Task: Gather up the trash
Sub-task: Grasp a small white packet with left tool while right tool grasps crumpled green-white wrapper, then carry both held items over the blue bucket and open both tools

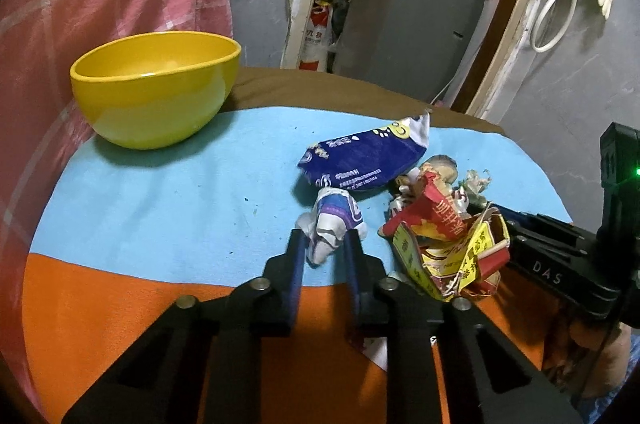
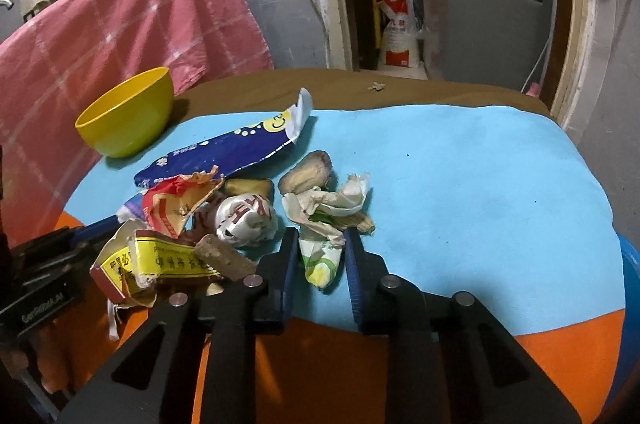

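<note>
- So the trash is a loose heap on the blue part of the cloth (image 2: 460, 176); each gripper has a piece of it.
- The left gripper (image 1: 326, 238) is clamped on a crumpled white-and-purple wrapper (image 1: 332, 220), both pads pressing its sides, at the near left edge of the heap.
- The right gripper (image 2: 322, 240) is squeezed onto a scrunched white-and-green wrapper (image 2: 320, 256), at the heap's right side.
- Looks like the grab step is done for both pieces. The next move is probably a lift and a carry over to the yellow bowl (image 1: 156, 84), which sits well apart at the far left, empty as far as I can see. That's my guess for the bin.
- Both wrappers are thin, crinkly film, so they could slip or drag neighbours along.
- Still lying there: a long dark blue packet (image 1: 368, 156), flat and glossy, a torn red-and-yellow carton (image 1: 448, 248), stiff card with ragged edges, a crushed white-and-red can (image 2: 246, 220), and a brownish lumpy scrap (image 2: 308, 170).
- The cloth is soft, blue with an orange band nearest the grippers.
</note>
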